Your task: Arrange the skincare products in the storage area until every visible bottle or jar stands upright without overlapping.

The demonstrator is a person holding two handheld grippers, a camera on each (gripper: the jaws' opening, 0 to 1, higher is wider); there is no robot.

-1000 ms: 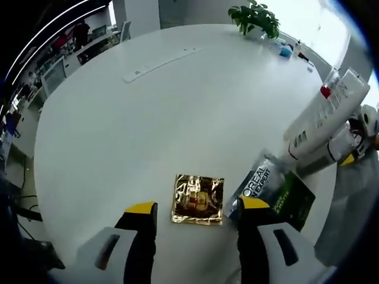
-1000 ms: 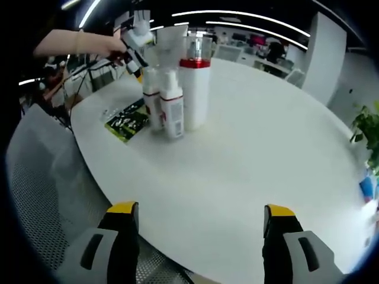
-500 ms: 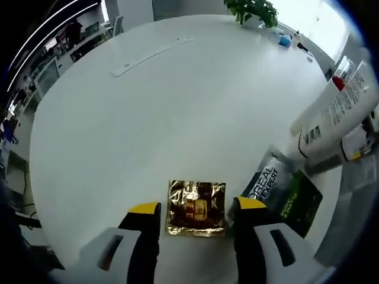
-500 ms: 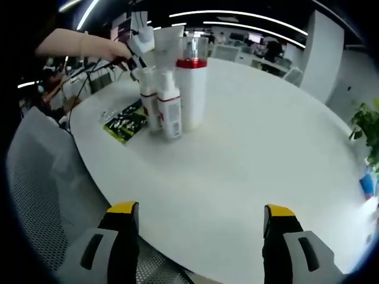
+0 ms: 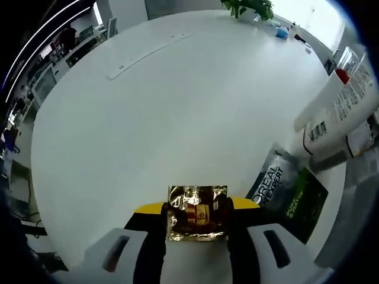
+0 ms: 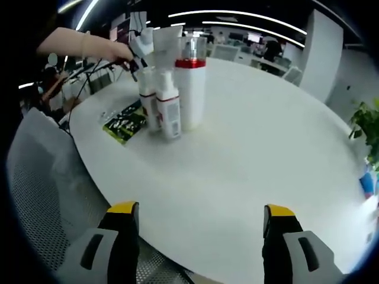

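Setting: round white table [image 5: 177,118] in an office.
Left gripper [image 5: 197,208]: clamped on a gold sachet [image 5: 196,213].
Right gripper [image 6: 201,214]: jaws apart, empty.
Progress: bottles [image 6: 177,94] stand upright together; green sachet [image 5: 284,195] lies flat.

In the left gripper view, a foil sachet [image 5: 197,213] lies on the table [image 5: 177,106] between the jaws, a second sachet [image 5: 287,195] just right of it (partly under the tall bottle [image 5: 340,106]), a potted plant [image 5: 249,7] far behind.
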